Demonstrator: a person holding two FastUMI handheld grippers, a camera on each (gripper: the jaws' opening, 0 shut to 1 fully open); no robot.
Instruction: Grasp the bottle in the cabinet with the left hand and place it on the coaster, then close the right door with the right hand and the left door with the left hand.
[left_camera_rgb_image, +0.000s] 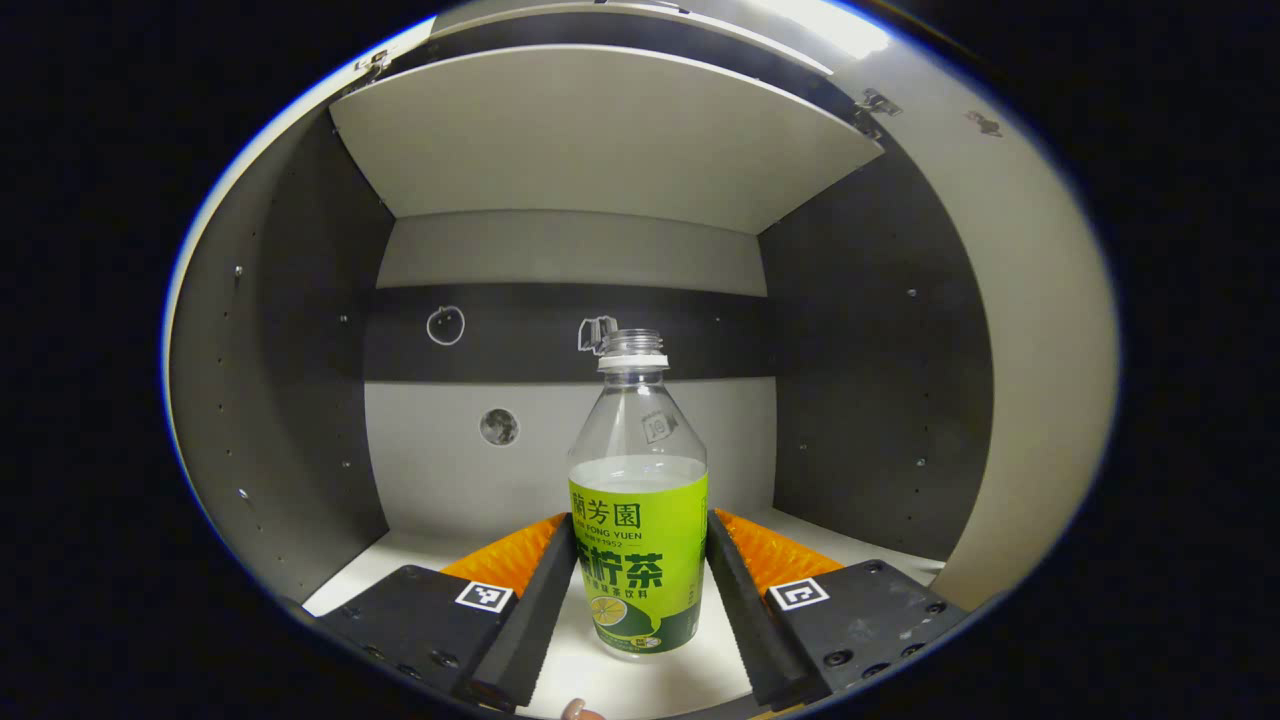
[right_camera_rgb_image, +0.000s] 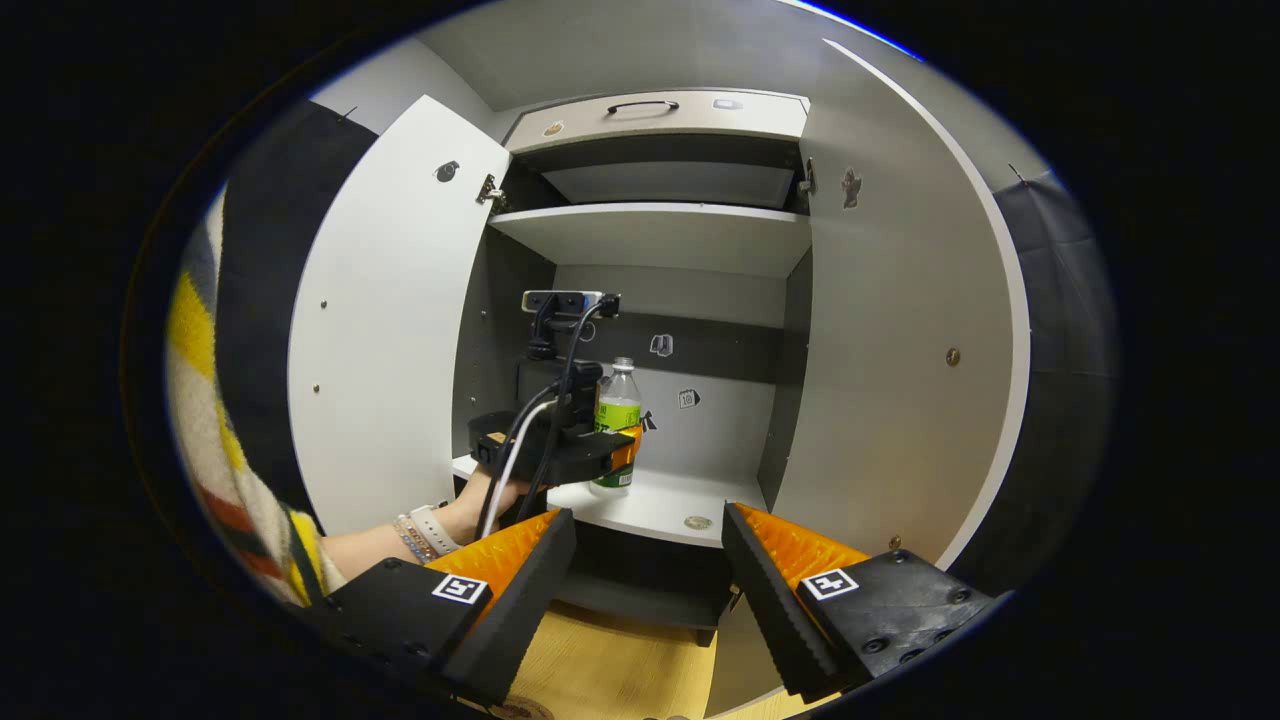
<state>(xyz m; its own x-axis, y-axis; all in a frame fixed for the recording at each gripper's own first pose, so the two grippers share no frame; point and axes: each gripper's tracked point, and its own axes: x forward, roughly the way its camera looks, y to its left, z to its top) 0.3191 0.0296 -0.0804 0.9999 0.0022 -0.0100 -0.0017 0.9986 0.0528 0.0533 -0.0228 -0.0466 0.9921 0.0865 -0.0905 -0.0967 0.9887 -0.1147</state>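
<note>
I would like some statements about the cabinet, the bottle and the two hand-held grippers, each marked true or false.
1. The bottle stands upright on a cabinet shelf. True.
2. The bottle has its cap on. False: the neck is open, no cap.
3. Both cabinet doors are shut. False: the left door and the right door both stand open.
4. The left hand-held gripper has a finger on each side of the bottle. True.
5. The right hand-held gripper holds the bottle. False: it is open with nothing between its fingers, outside the cabinet.
</note>
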